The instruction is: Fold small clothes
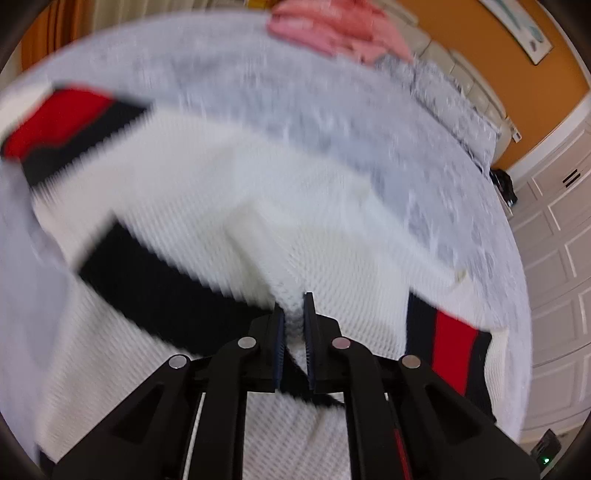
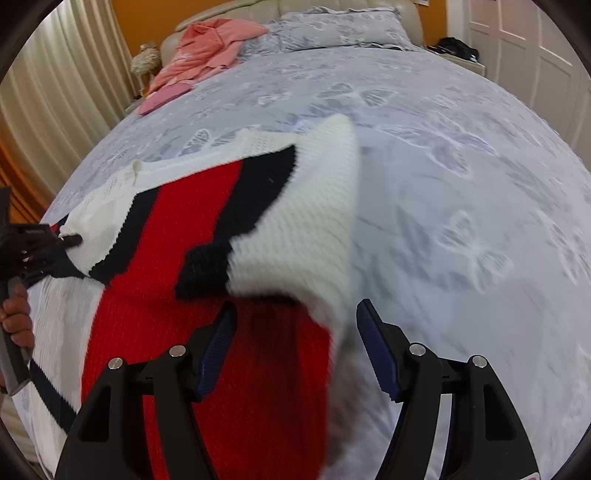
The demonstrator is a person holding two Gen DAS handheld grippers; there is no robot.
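A white knit sweater (image 1: 229,192) with red and navy stripes lies partly lifted on the grey bed cover (image 1: 295,85). My left gripper (image 1: 294,314) is shut on a bunched white fold of it. In the right wrist view the sweater (image 2: 280,236) hangs with its red panel and white edge between the fingers. My right gripper (image 2: 295,332) is open, its fingers wide apart, the white edge falling loose between them. The left gripper (image 2: 70,240) shows at the left edge of this view, pinching the white knit.
Pink clothes (image 2: 207,48) lie heaped at the head of the bed beside a grey pillow (image 2: 343,29). The bed cover (image 2: 461,192) is bare to the right of the sweater. White cupboard doors (image 1: 554,236) stand to the right. Curtains (image 2: 55,92) hang at left.
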